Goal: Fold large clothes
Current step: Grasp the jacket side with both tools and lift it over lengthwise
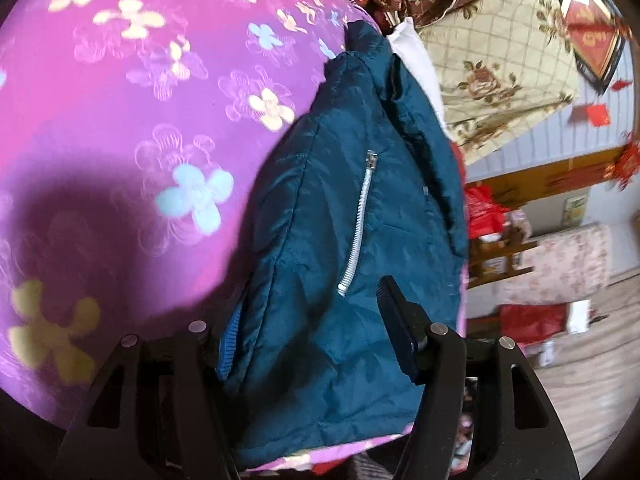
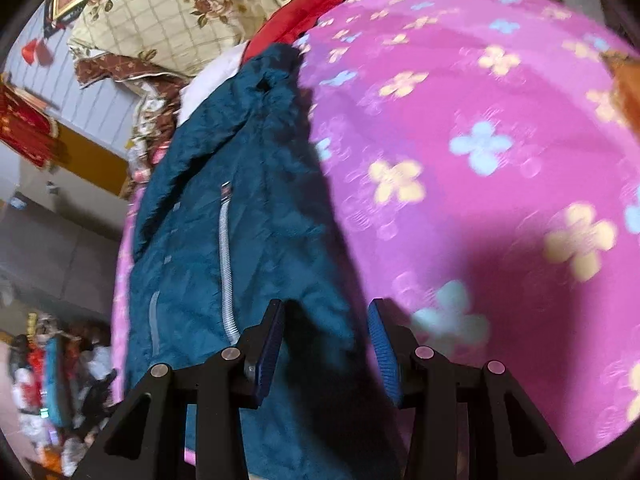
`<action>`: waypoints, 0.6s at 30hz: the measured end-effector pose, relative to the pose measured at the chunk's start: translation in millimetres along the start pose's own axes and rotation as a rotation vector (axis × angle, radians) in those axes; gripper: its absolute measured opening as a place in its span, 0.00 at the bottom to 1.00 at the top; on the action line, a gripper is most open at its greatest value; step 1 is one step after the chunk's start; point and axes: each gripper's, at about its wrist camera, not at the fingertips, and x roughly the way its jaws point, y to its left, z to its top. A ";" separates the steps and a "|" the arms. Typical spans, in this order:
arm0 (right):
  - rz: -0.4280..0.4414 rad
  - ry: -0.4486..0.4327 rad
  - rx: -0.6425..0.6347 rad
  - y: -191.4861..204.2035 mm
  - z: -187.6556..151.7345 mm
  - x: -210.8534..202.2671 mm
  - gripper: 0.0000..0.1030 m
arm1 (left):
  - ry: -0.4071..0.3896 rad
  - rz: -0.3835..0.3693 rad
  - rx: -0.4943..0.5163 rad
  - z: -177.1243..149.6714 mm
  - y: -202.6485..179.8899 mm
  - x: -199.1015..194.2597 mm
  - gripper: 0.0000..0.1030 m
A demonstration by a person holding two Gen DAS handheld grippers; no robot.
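While both grippers sit low over the bed, the left gripper [image 1: 316, 340] has the teal jacket [image 1: 344, 216] bunched between its fingers, though I can't tell if it's actually pinching. The right gripper [image 2: 328, 344] looks released above the jacket's edge. It's lying on the pink flowered sheet [image 2: 480, 140], pillows [image 2: 168, 12] behind.

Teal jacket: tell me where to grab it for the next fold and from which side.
Grip the teal jacket at its near hem corner, on the side bordering bare pink sheet, coming in low from there. That edge lies flat and free; the far side sits near the bed's edge.
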 end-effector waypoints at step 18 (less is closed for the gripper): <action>0.156 0.171 -0.133 20.5 -33.1 11.1 0.50 | 0.045 -0.121 0.102 -28.8 -11.9 3.6 0.65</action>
